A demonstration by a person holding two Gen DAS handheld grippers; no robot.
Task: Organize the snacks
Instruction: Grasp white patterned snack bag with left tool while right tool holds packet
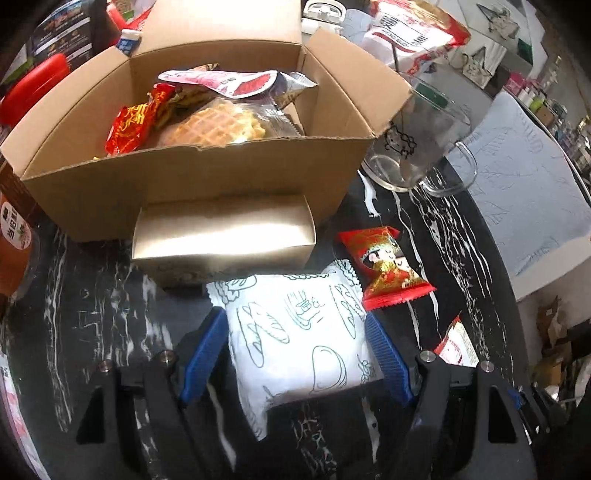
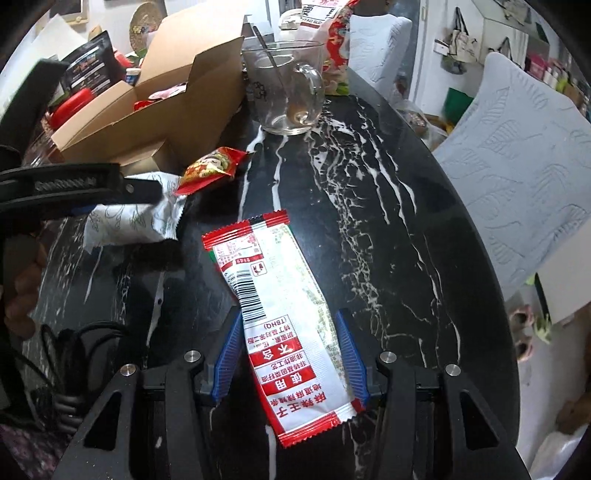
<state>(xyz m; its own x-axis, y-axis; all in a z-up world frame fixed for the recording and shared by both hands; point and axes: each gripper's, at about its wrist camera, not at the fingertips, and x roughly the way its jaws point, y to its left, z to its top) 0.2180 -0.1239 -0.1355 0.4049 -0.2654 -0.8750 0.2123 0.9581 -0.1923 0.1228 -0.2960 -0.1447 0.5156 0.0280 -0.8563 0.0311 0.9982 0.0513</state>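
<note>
The open cardboard box (image 1: 192,173) stands at the far side of the black marble bench (image 1: 454,258), flaps up; inside lie a wrapped waffle (image 1: 218,127), a red-and-gold snack pack (image 1: 129,129) against its left end, and a flat pink-and-white pouch (image 1: 221,79) toward the back. A small closed carton (image 1: 225,236) sits on the bench against the box's near wall. A glass mug (image 1: 417,144) with a metal spoon (image 2: 267,46) in it stands just beside the box's right corner; behind it leans a large red-and-white bag (image 1: 417,33). The left claw (image 1: 297,350) has its blue pads (image 1: 388,354) bearing on both sides of a white bread packet (image 1: 295,332) printed with line drawings, gripped just in front of the small carton. A red candy wrapper (image 1: 384,269) with a cartoon figure lies on the bench touching the packet's far right corner, between it and the mug. The right claw (image 2: 290,354) straddles a long red-and-white snack sachet (image 2: 280,314) lying flat on the bench; its right pad (image 2: 351,354) touches the sachet's edge, the left pad stands at the other edge, and I cannot tell whether they press. From the right wrist view the left claw and its packet lie between the sachet and the box. A pale blue cushioned chair back (image 2: 517,173) stands off the bench's right rim.
</note>
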